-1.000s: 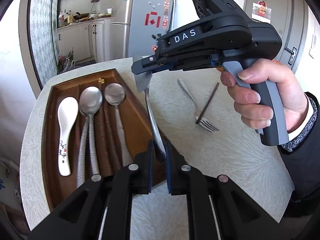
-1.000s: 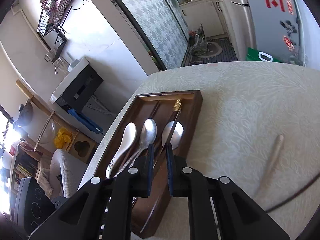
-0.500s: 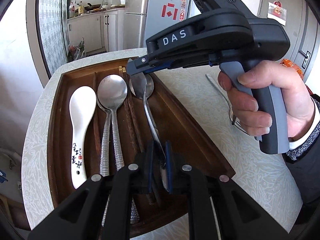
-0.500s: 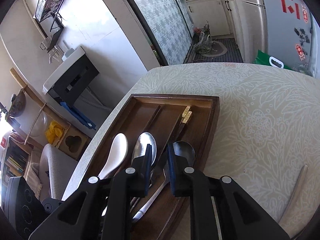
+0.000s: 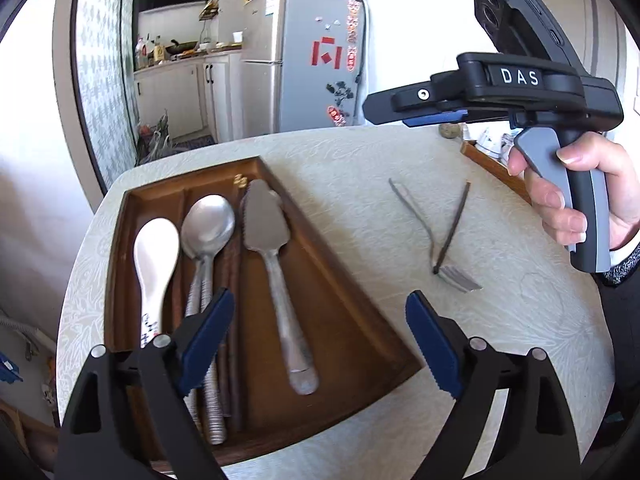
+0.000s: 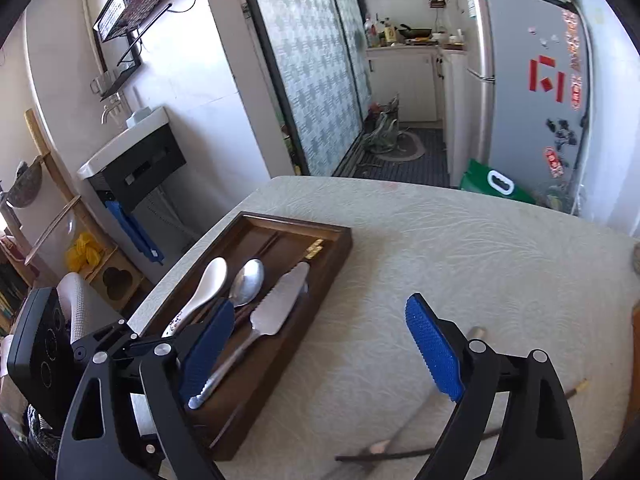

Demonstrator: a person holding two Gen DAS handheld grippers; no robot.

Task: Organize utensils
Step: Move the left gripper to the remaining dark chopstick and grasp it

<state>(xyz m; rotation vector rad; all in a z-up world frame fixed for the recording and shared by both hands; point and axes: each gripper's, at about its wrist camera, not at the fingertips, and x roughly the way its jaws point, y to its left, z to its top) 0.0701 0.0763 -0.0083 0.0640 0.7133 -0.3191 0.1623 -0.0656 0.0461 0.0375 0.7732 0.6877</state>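
A brown wooden tray (image 5: 352,344) (image 6: 336,240) lies on the round table. In it lie a white ceramic spoon (image 5: 154,256) (image 6: 208,284), a metal spoon (image 5: 206,232) (image 6: 248,280), dark chopsticks (image 5: 232,304) and a serrated metal cake server (image 5: 272,256) (image 6: 276,308). My left gripper (image 5: 320,340) is open and empty above the tray's near end. My right gripper (image 6: 320,352) is open and empty; in the left wrist view its body (image 5: 500,92) hovers above the table, right of the tray. A fork (image 5: 436,240) and a single dark chopstick (image 5: 452,228) lie on the table.
The table (image 5: 360,168) has a pale patterned cloth. Another wooden tray edge (image 5: 496,172) sits at the far right. A fridge (image 5: 304,60) and kitchen cabinets stand beyond the table. A sink unit (image 6: 132,160) and shelving stand left of the table.
My left gripper has opened and let go of the cake server, which now lies in the tray. My right gripper has opened too and moved right, away from the tray.
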